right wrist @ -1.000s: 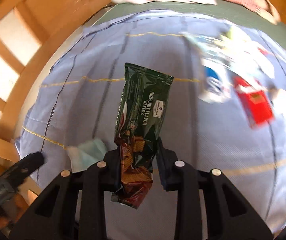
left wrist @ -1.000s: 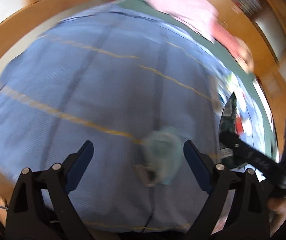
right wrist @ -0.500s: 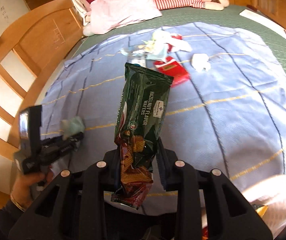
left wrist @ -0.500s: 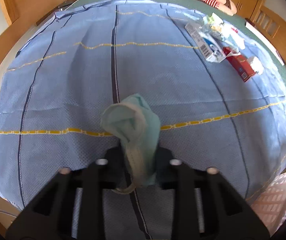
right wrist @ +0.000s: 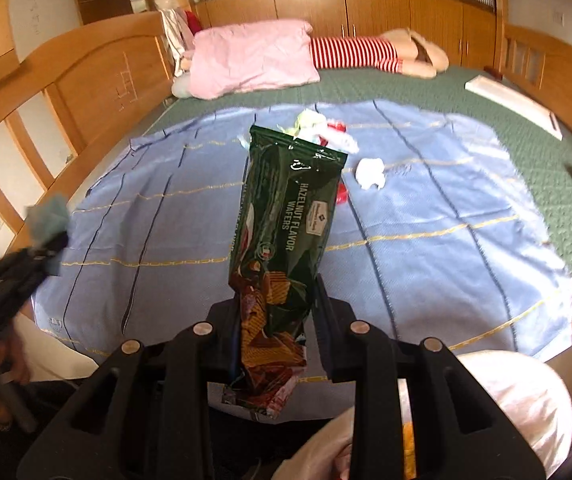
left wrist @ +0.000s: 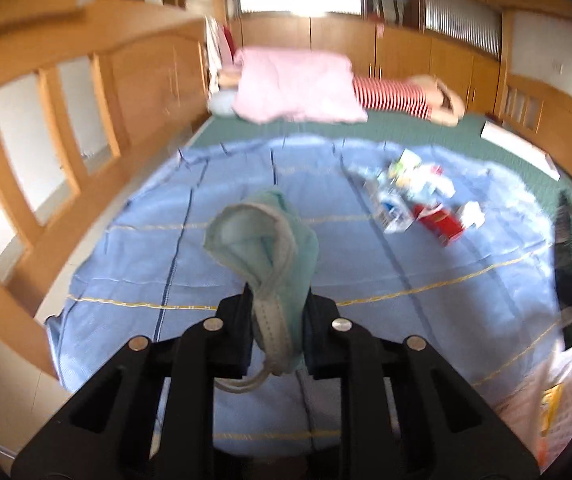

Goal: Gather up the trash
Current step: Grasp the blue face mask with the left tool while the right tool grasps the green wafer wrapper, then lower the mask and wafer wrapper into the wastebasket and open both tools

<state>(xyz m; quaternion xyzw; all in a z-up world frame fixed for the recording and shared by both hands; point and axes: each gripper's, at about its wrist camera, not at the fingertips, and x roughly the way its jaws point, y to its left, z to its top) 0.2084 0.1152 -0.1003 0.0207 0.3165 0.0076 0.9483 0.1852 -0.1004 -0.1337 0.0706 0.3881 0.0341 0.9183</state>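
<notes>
Left wrist view shows the left gripper (left wrist: 276, 330) clamping a face mask (left wrist: 270, 248), the right gripper (right wrist: 276, 322) clamping a wafer wrapper (right wrist: 286, 232); judged next: release both into the bag (right wrist: 517, 396) at five o'clock.

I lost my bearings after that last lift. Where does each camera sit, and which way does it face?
Left wrist: on the left gripper, facing forward across the blue blanket toward the pink pillow; its fingers clamp a teal face mask.
Right wrist: on the right gripper, same heading; it clamps the wafer wrapper, and the left gripper shows at the left edge.
Shared: blanket, pillow, trash pile, white bag.
</notes>
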